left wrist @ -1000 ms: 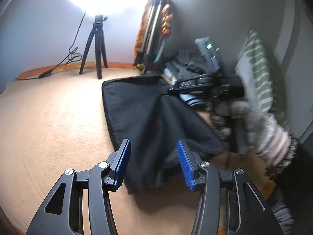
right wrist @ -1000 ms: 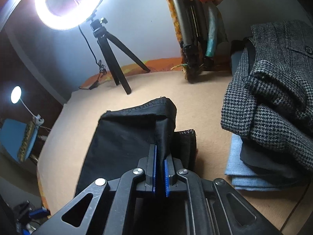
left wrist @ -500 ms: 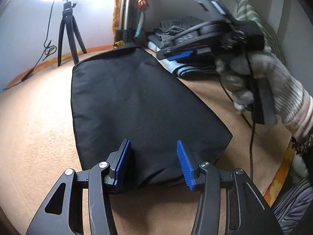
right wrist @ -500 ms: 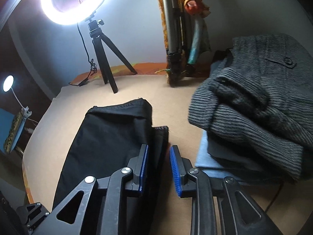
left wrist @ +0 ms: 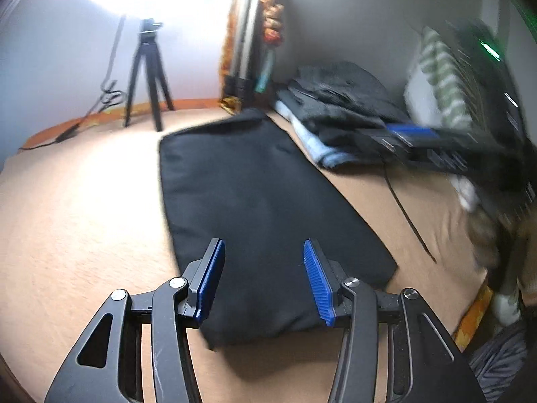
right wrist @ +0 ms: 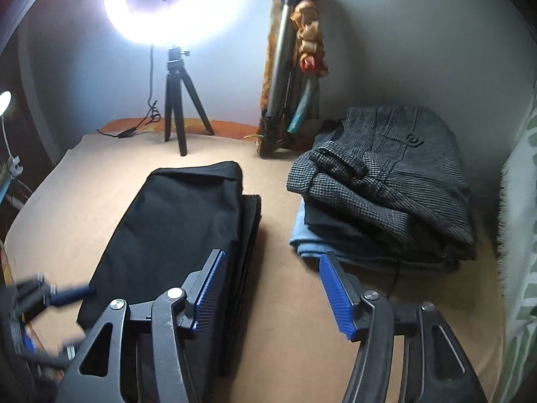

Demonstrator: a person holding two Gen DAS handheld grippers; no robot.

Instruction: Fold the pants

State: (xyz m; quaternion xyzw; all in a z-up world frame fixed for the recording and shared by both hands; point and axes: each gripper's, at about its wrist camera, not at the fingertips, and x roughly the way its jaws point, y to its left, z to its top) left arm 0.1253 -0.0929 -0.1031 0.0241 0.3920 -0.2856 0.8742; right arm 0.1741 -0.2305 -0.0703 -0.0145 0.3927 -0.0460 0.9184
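Pants (left wrist: 265, 215), black and folded into a long flat rectangle, lie on a tan bed surface (left wrist: 77, 221), running lengthwise away from the cameras toward the grey wall. The left gripper (left wrist: 263, 280) hangs over the near end of the garment, its blue-padded fingers (left wrist: 211, 278) spread wide and holding nothing; the dark cloth fills the gap between them and reaches just past the tips toward the camera. In the right wrist view the pants (right wrist: 181, 221) sit left of centre, with a layered folded edge along their right side. The right gripper (right wrist: 272, 295) is likewise released and empty: its left finger (right wrist: 206, 294) stands over that layered edge, while its right finger is above bare bedding between the pants and a stack of folded clothes (right wrist: 386, 184). Whether either pad touches the cloth cannot be told. That stack, grey houndstooth over pale blue, rests just right of the pants, apart from them. A ring light on a small black tripod (right wrist: 178, 114) glares at the head of the bed, beside a folded metal stand wrapped in orange fabric (right wrist: 288, 67) leaning on the wall. The opposite gripper shows only as a blur at the frame edge in each view.
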